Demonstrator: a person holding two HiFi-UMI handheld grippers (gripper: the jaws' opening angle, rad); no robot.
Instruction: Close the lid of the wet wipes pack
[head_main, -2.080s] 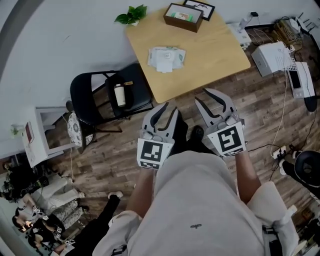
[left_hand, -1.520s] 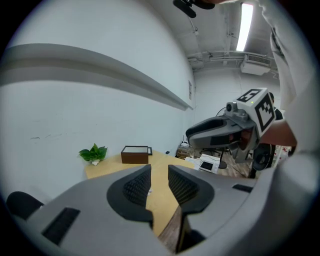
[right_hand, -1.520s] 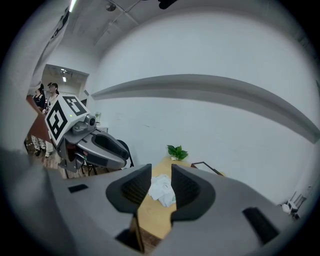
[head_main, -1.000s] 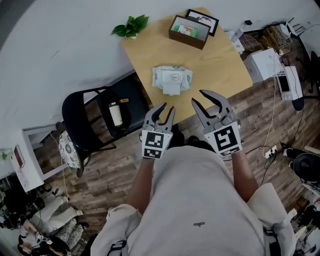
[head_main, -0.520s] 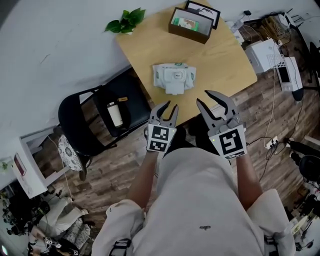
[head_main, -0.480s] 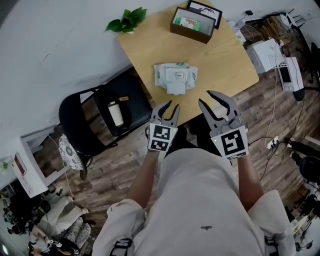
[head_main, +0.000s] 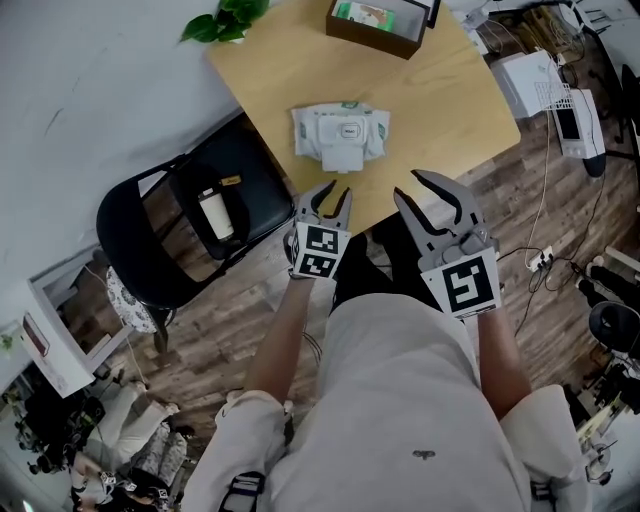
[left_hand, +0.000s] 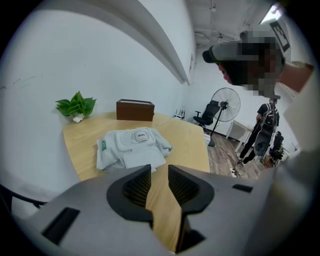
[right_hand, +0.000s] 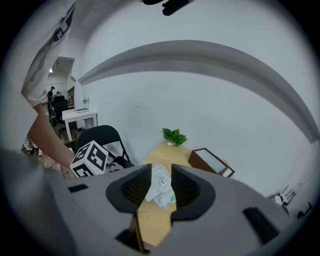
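Observation:
The white wet wipes pack (head_main: 340, 130) lies mid-table on the wooden table (head_main: 440, 90), its lid flap (head_main: 340, 158) folded open toward me. Both grippers hover at the near table edge, apart from the pack. My left gripper (head_main: 334, 192) is open and empty, just short of the flap. My right gripper (head_main: 407, 184) is open wider, to the pack's right. In the left gripper view the pack (left_hand: 132, 145) sits past the jaws of the left gripper (left_hand: 159, 181). In the right gripper view the pack (right_hand: 161, 192) shows through the gap of the right gripper (right_hand: 158, 174).
A brown box (head_main: 375, 20) and a green plant (head_main: 222, 20) stand at the table's far side. Left of the table is a black folding chair (head_main: 150, 230) with a bottle (head_main: 212, 213) on its seat. White devices and cables (head_main: 555, 85) lie on the floor at right.
I have come up to the table: the pack now lies nearer and both grippers have reached the near table edge. Both grippers stayed open.

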